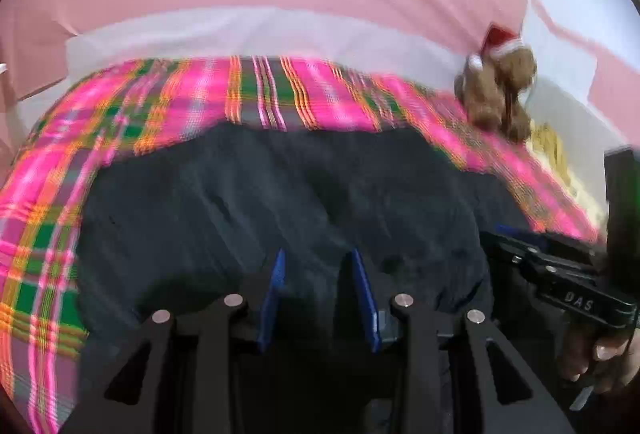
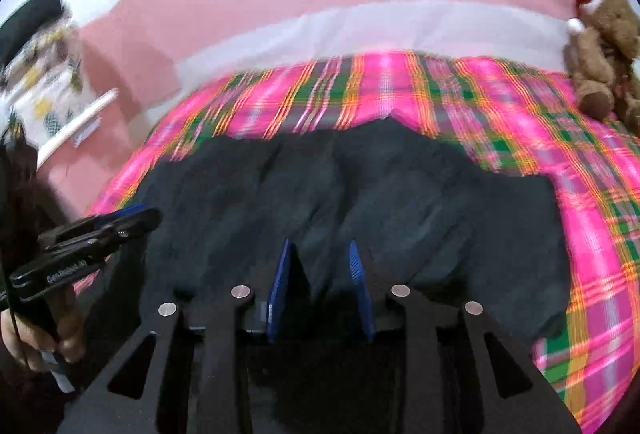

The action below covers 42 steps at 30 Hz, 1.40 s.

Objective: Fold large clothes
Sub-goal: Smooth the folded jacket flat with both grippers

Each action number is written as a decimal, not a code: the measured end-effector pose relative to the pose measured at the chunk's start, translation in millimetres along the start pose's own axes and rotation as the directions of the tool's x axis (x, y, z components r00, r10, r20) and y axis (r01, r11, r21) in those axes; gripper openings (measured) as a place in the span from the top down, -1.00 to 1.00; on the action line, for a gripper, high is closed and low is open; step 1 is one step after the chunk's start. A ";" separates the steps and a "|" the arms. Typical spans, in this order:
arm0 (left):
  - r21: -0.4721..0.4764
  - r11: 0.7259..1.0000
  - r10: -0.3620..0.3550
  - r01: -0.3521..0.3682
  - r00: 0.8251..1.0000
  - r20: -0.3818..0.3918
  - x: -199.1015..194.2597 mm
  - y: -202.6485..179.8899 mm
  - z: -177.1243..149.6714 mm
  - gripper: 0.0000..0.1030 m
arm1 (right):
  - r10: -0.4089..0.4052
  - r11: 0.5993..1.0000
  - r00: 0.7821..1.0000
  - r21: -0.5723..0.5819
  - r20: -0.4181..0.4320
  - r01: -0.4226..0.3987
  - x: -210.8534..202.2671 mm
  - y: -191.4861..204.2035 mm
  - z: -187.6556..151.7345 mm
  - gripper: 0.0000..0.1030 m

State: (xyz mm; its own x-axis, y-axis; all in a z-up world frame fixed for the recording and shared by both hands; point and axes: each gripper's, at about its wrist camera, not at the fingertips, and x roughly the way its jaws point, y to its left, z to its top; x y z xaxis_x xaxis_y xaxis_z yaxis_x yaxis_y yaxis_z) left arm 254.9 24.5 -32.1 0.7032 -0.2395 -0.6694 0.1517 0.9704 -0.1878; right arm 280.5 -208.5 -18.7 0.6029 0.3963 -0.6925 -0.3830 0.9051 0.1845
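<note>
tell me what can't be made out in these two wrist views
- Near edge of the dark garment: both views, hidden behind the gripper frames.
- Left gripper and right gripper: whether cloth sits between the parted blue fingers, unclear.
- Plaid blanket pattern: motion-blurred.
- Teddy bear: right wrist view, cut off by the lens edge.

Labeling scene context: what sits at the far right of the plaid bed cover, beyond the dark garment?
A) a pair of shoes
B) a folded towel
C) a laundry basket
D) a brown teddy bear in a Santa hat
D: a brown teddy bear in a red and white Santa hat sits on the plaid cover, past the dark garment.
</note>
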 end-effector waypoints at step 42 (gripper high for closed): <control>-0.011 0.998 0.064 -0.065 0.995 -0.082 35.2 -5.0 -32.8 0.26 | -0.035 0.999 0.992 0.024 -0.125 0.038 52.4 -3.2 -45.9 0.39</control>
State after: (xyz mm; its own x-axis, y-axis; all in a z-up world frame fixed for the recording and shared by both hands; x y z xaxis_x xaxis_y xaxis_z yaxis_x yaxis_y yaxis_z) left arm 256.1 10.2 -78.3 0.6521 -0.1782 -0.7369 0.0978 0.9836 -0.1513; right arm 281.2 -197.7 -87.5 0.5239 0.3424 -0.7799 -0.3431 0.9229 0.1747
